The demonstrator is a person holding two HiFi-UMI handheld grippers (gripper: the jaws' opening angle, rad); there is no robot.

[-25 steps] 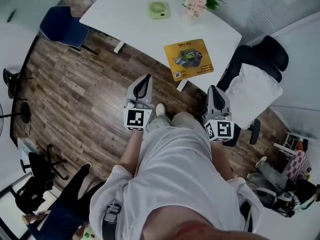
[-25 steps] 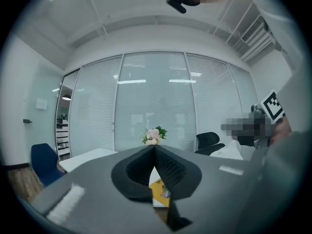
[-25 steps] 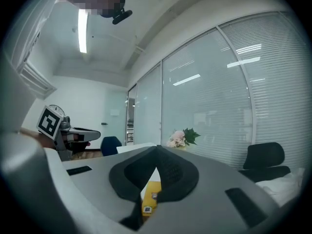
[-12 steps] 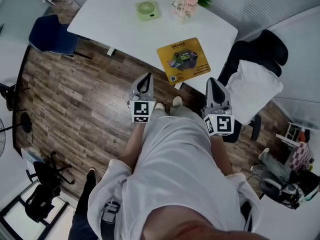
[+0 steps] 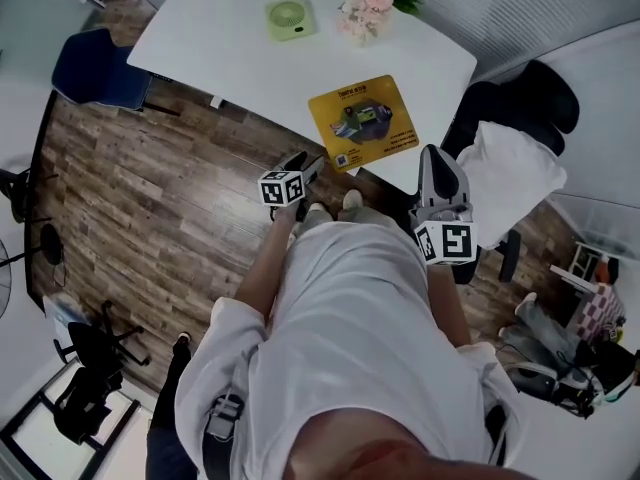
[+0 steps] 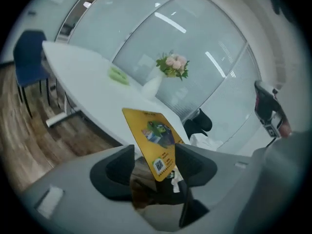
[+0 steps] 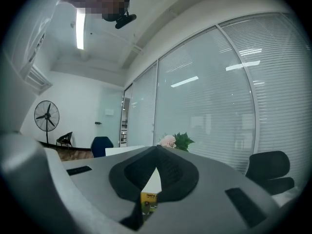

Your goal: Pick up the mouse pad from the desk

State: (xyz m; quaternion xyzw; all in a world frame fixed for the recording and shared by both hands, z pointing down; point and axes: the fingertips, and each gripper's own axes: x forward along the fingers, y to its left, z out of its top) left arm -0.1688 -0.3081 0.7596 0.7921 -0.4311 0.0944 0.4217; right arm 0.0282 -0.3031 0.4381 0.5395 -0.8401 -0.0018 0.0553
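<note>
Left gripper (image 5: 308, 166) has dropped and tilted toward the mouse pad (image 5: 362, 123), fingers opening, nothing between them; pad's just ahead on the desk (image 5: 250, 58). Right gripper (image 5: 440, 161) fingers together.

A: desk (image 5: 240, 68) is bare all round the mouse pad (image 5: 362, 123), and its near edge is open from the floor side.
B: Obstacles?
A: fan (image 5: 287, 18) and flowers (image 5: 365, 3) stand at the far edge, well apart. black chair (image 5: 545, 93) crowds the right end.
</note>
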